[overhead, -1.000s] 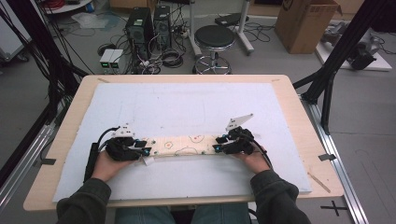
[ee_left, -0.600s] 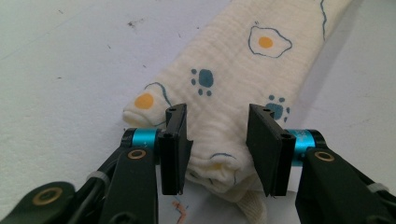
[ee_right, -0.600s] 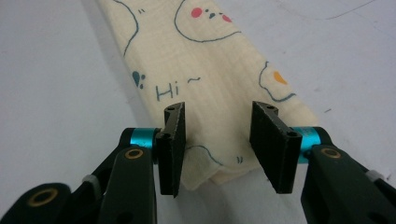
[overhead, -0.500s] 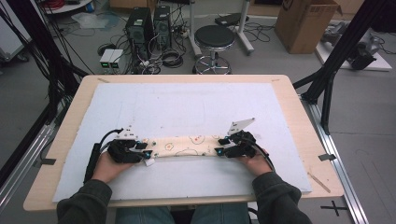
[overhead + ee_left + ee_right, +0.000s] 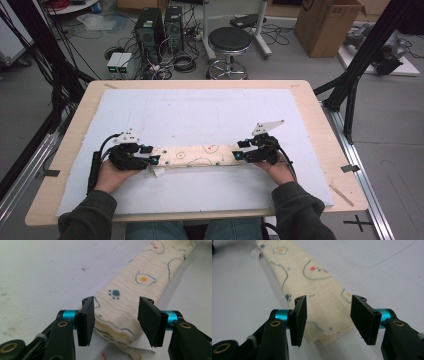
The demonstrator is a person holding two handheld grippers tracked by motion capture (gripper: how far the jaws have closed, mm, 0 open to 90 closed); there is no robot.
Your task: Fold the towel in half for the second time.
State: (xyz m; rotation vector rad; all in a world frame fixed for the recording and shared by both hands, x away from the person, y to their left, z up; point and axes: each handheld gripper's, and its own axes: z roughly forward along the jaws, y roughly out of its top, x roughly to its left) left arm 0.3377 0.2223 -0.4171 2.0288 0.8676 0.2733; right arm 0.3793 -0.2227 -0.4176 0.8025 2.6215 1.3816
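Your left gripper (image 5: 113, 322) jaws stand wide open around one end of the folded printed cloth (image 5: 197, 156), gripping nothing. Your right gripper (image 5: 327, 322) jaws are likewise open around the other end. The cloth lies as a long strip on the white mat (image 5: 200, 115) near you. Since half a second ago your hands barely moved, suggesting this fold is finished and released.

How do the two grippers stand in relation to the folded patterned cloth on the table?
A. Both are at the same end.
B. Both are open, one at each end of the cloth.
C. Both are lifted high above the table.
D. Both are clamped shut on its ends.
B: the left gripper and right gripper each have jaws spread apart around an end of the folded cloth.
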